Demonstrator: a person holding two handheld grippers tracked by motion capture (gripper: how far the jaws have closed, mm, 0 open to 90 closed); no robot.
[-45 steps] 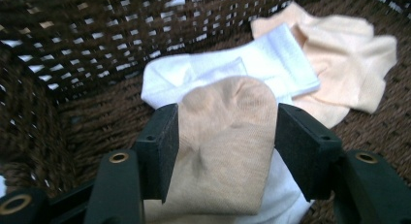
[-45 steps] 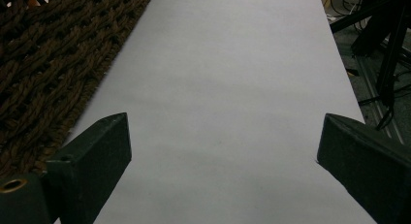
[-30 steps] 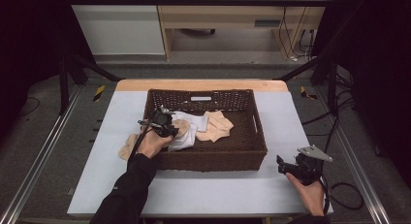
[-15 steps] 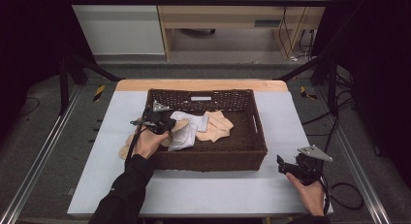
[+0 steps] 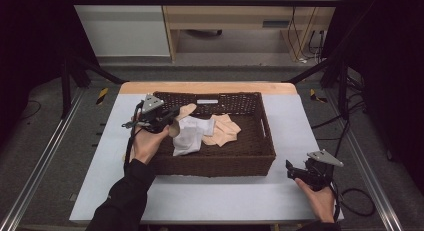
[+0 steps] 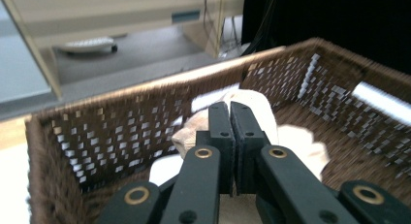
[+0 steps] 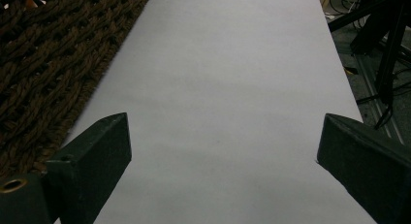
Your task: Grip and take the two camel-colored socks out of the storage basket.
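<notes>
A brown wicker basket [image 5: 262, 136] stands mid-table with cloths in it. My left gripper [image 5: 174, 119] hovers over the basket's left end, shut on a beige cloth [image 5: 186, 111] that sticks up past its tips. In the left gripper view the jaws [image 6: 229, 110] are pressed together with that beige cloth [image 6: 259, 107] bunched around them. A white cloth [image 5: 190, 137] drapes just below it; whether it is pinched too I cannot tell. More beige cloth [image 5: 223, 131] lies on the basket floor. My right gripper [image 5: 291, 170] rests open on the table at the front right, with nothing between its jaws [image 7: 223, 146].
The basket wall [image 6: 97, 132] rises close around the left gripper. The basket's corner [image 7: 48, 64] lies left of the right gripper, with bare white tabletop [image 7: 228, 78] ahead. Metal rails and cables [image 5: 350, 196] run along the table's sides.
My left gripper has risen and drawn toward the basket's left wall, lifting the beige cloth, with the white cloth stretched out below it. The right gripper has stayed put.
</notes>
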